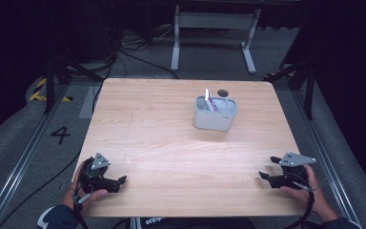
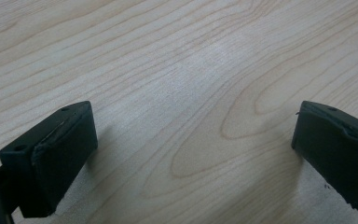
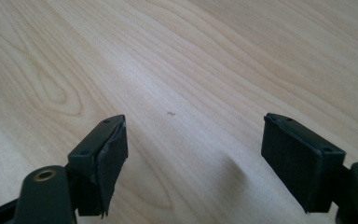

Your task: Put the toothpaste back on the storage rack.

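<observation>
A grey plastic caddy (image 1: 215,113) stands on the wooden table (image 1: 171,143), right of centre toward the back, with a white and a red item sticking up from it. My left gripper (image 1: 117,182) rests at the table's near left corner, held by a hand, jaws wide apart. In the left gripper view my left gripper (image 2: 193,149) has nothing but bare wood between its black pads (image 2: 65,154). My right gripper (image 1: 265,177) sits low at the near right edge, pointing left. In the right gripper view my right gripper (image 3: 193,161) stands open over bare wood.
A small dark round spot (image 1: 223,92) lies on the table behind the caddy. Beyond the table stand a white frame (image 1: 214,28), cables on the grey floor, and black stands at both sides. A tiny speck (image 3: 170,113) marks the wood ahead of the right jaws.
</observation>
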The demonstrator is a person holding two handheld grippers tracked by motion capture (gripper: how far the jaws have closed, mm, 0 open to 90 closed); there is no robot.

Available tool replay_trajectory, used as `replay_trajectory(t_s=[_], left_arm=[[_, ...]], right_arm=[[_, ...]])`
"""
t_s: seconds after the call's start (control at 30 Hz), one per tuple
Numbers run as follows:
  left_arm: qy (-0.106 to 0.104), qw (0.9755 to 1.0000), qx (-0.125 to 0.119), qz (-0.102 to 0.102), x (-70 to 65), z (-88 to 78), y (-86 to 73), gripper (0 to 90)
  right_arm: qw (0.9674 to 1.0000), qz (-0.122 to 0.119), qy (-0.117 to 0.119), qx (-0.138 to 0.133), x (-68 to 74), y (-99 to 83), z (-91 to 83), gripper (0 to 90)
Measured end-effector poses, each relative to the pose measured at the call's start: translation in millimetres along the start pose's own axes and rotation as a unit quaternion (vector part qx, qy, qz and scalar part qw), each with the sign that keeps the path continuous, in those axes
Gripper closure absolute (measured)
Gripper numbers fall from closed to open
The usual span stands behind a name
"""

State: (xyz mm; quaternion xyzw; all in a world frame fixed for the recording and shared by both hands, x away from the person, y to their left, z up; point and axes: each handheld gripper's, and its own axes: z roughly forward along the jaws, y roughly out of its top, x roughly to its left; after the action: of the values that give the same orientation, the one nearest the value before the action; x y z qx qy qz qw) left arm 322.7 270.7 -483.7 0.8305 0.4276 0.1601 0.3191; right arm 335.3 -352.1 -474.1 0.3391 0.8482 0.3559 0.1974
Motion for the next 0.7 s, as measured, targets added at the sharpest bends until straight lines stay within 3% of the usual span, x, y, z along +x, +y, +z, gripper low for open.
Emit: replay_trajectory(t_s=[0.07,0.47,0.7], left_arm=[[0.0,1.0,0.001,0.0,0.1,-0.1,0.1,0.2],[0.0,1.0,0.002,0.002,1.7,2.1,2.8,0.2],[0.002,1.0,0.005,0.002,1.9,2.1,3.6,0.2]], right_arm=[[1.0,0.001,-0.005,-0.002,0.6,-4.5,-2.0,22.6],[0.998,0.063,0.008,-0.002,-6.3,-27.8,-11.4,21.2],[0.9981,0.061,0.006,0.0,-6.5,-28.2,-11.6,20.7]])
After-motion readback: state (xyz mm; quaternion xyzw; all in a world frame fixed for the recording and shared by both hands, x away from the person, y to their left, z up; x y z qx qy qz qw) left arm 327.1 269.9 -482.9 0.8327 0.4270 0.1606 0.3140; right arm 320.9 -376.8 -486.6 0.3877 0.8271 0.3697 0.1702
